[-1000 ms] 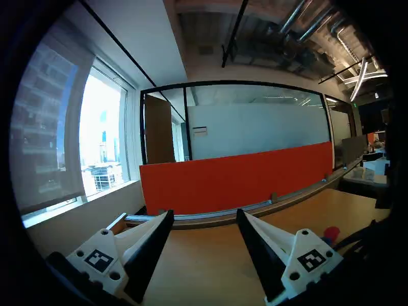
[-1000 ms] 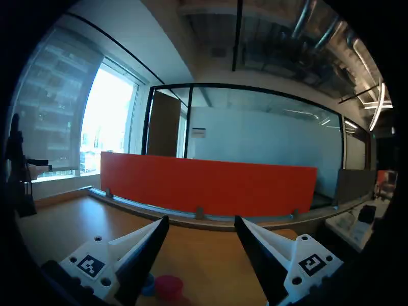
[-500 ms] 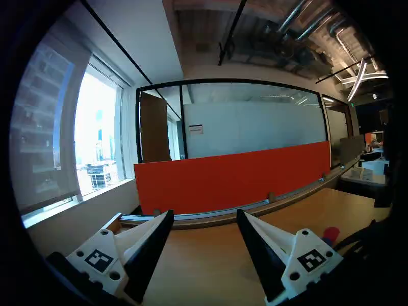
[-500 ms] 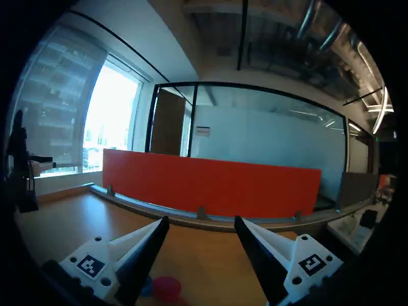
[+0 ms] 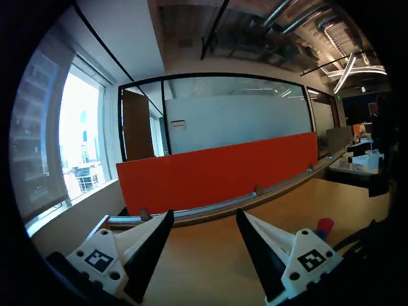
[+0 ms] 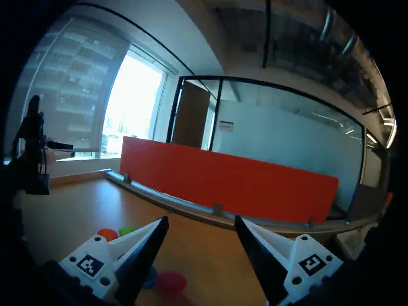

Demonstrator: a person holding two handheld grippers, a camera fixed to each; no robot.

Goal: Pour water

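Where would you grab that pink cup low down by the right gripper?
Probably across its round side wall, one finger either side. The pink cup seems to stand upright on the desk, below the open right gripper, so drop lower and approach from the near side. A blue thing sits right beside it.

The right gripper (image 6: 200,219) is at the bottom of the frame, its two fingers spread wide with nothing between them, over a wooden table (image 6: 204,255). At the lower left, by the left finger, sit small round things: a pink one (image 6: 171,282), a blue one (image 6: 151,278), an orange one (image 6: 107,234) and a green one (image 6: 126,230). A long red panel (image 6: 229,183) runs across the middle, and a bright window (image 6: 130,109) is at the upper left.
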